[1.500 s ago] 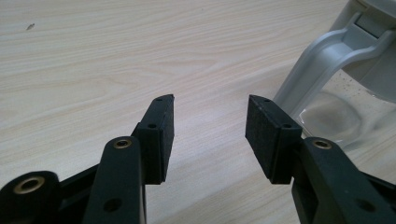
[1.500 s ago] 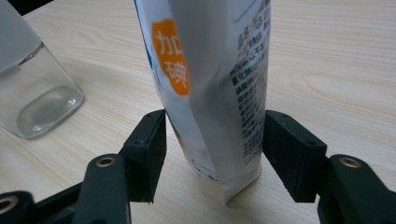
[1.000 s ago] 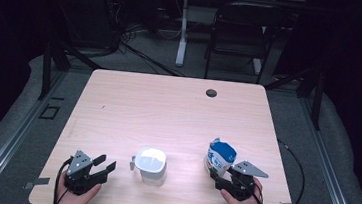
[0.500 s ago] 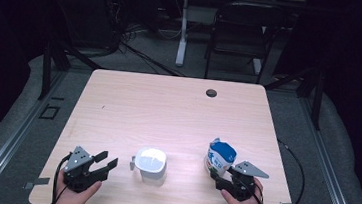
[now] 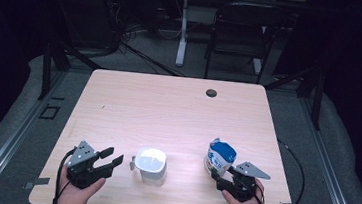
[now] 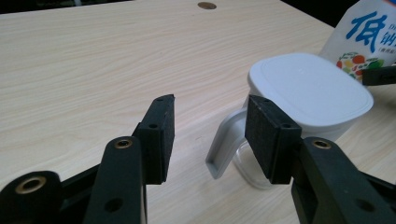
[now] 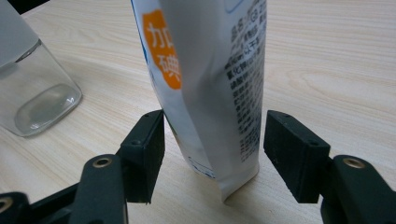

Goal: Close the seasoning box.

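Here, pale wood table (image 5: 168, 111), grey carpet (image 5: 35, 83), dark room, cables (image 5: 130, 32).

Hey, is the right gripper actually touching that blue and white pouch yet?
Apart. In the right gripper view the pouch stands between the right gripper pads, with bare table showing on both sides, so nothing presses on it.

A white-and-blue pouch (image 5: 221, 157) with an orange patch, a clear jug (image 5: 151, 165) with a white lid, pale wood-grain table (image 5: 168, 111).
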{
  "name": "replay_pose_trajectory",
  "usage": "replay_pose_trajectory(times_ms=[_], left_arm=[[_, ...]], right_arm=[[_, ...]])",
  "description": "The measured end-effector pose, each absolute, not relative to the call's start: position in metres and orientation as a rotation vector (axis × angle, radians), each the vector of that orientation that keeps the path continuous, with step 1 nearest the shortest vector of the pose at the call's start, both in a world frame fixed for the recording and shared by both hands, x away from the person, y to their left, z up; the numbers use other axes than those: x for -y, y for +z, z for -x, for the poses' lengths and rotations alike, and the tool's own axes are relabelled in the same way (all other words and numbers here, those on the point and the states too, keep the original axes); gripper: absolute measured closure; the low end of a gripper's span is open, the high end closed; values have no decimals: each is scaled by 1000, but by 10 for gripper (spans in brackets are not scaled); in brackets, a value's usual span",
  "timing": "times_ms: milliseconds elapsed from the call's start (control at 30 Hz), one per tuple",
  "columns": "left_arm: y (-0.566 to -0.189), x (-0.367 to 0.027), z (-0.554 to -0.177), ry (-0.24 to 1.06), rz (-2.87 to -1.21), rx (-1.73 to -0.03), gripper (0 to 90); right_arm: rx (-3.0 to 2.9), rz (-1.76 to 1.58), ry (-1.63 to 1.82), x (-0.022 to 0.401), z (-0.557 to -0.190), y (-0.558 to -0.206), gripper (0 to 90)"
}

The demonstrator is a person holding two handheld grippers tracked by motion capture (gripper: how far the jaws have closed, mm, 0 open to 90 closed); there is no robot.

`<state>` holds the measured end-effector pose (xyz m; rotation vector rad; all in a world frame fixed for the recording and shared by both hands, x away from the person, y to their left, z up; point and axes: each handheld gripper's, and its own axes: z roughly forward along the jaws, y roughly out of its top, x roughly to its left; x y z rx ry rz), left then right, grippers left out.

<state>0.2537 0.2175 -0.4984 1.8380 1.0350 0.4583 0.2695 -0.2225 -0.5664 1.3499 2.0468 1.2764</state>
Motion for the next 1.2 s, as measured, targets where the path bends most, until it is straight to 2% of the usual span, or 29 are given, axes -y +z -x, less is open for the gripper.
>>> replay_pose_trajectory(times_ms=[233, 667, 1200], left_arm=[[-494, -202, -258, 434, -1865, -988, 601], [-484, -189, -265, 416, -1922, -948, 898], [-485, -169, -276, 387, -2012, -919, 900]], right_arm=[[-2031, -1341, 1284, 224, -264, -561, 386], [-2040, -1302, 1262, 225, -258, -548, 386], [-2042, -1339, 1255, 234, -246, -540, 390]])
